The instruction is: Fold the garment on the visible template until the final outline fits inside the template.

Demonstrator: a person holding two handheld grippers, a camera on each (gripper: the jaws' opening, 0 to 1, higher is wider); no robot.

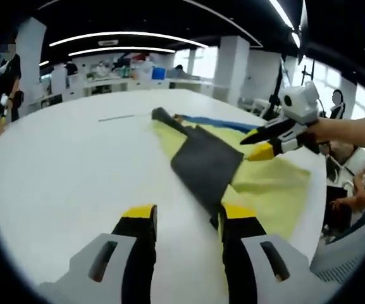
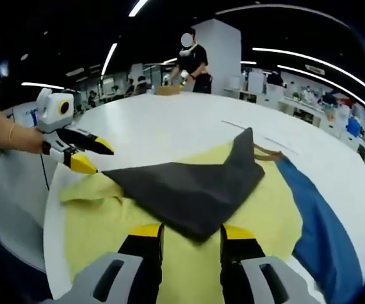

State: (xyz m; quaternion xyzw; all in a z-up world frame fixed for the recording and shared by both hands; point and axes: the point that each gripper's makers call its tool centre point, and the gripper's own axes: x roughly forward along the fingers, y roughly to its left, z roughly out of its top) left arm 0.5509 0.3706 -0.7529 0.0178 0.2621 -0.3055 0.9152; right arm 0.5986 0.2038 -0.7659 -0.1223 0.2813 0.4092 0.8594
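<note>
**Left gripper view: dark garment half-folded on the yellow template, both grippers off it**

Your left gripper (image 1: pixel 185 218) sits low over the white table (image 1: pixel 62 164), its yellow-tipped jaws spread apart with bare tabletop showing between them. Nothing is in its grasp. The right jaw tip sits just beside the near edge of the dark grey garment (image 1: pixel 204 158), and you cannot tell from this angle whether it touches the cloth.

The garment lies across the yellow template (image 1: pixel 277 187), one corner trailing onto the white surface beyond the template's far end. A blue strip (image 1: pixel 217 122) runs along the template's far edge.

Your right gripper (image 1: pixel 258 147) comes in from the right, held over the template near the garment's edge, jaws parted and carrying nothing.

In the right gripper view, that gripper (image 2: pixel 191 231) has its jaws wide, with the garment's (image 2: pixel 191 183) nearest folded corner lying between the tips. The left gripper (image 2: pixel 97 158) hovers at the garment's left point, jaws open. A person (image 2: pixel 191 63) stands beyond the table.
</note>
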